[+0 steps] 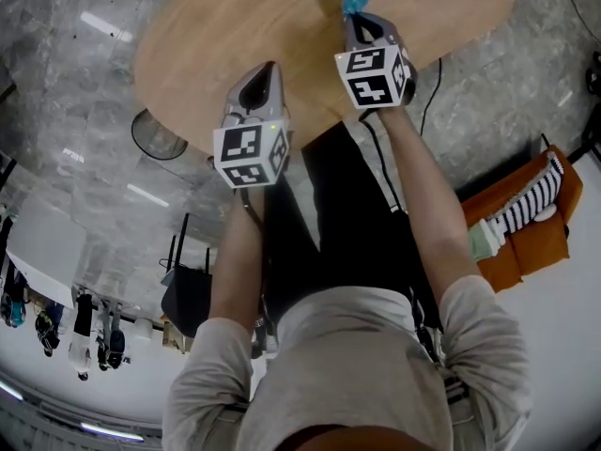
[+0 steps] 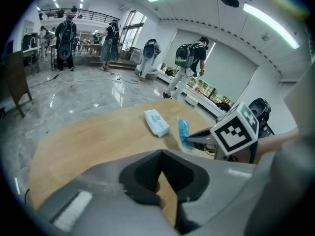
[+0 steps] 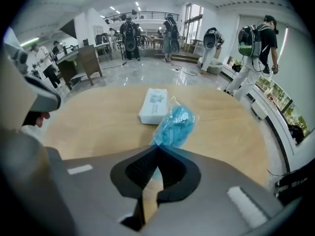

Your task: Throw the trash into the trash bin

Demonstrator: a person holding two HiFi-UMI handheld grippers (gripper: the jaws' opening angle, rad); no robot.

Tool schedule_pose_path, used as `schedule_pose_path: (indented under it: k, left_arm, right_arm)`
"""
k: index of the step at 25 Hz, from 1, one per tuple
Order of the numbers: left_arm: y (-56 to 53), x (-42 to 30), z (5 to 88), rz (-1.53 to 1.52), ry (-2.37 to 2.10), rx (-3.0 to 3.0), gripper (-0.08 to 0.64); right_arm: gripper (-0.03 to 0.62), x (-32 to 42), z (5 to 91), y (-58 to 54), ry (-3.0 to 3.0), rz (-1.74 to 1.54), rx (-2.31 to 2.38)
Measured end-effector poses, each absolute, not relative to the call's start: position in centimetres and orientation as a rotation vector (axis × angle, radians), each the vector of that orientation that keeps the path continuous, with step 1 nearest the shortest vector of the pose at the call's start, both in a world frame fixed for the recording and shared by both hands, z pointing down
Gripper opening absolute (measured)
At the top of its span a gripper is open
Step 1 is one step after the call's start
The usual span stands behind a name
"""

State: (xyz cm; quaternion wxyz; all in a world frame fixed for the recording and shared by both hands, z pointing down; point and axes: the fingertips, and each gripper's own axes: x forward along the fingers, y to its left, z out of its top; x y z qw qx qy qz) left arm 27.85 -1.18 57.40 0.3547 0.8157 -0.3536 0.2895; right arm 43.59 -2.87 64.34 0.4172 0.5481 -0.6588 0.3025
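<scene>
**Observer:** Containers first. What are you seeing?

**Recorder:** In the head view a round, dark-rimmed bin (image 1: 158,134) is standing on the floor against the table (image 1: 216,45) edge, at about 8 o'clock from your left gripper (image 1: 270,67). Its contents are not showing clearly enough to log.

**Observer:** And the trash?

**Recorder:** You are clamping the lower end of the blue packet (image 3: 174,126) in your right gripper (image 3: 157,147), jaws pressed tight on the crinkled film. The packet is sticking out at 12 o'clock from the jaw tips, over the table top and well apart from the bin. Whether it is touching the wood, I cannot tell.

**Observer:** Left side?

**Recorder:** Your left gripper is pointing across the near table edge, jaws clenched together on nothing.

**Observer:** Any labels?

**Recorder:** A white tissue pack (image 3: 153,105) is lying flat on the table at 10 o'clock from the packet, just beside it. It is carrying faint blue print, too small to read. The marker cubes (image 1: 374,75) are showing only black-and-white squares.
</scene>
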Motion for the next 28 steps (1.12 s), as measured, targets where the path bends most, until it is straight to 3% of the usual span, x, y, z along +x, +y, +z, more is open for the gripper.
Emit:
schedule_pose_path:
  k: [9, 28]
  left_arm:
    - [-0.5, 19.5, 57.3, 0.629, -1.055, 2.064, 0.018]
    - [8.0, -11.0, 57.0, 0.454, -1.455, 1.738, 0.018]
  right_arm:
    - [0.009, 30.5, 58.7, -3.0, -1.873, 0.640, 1.280]
    - [0.009, -6.5, 56.6, 4.2, -2.190, 0.507, 0.692]
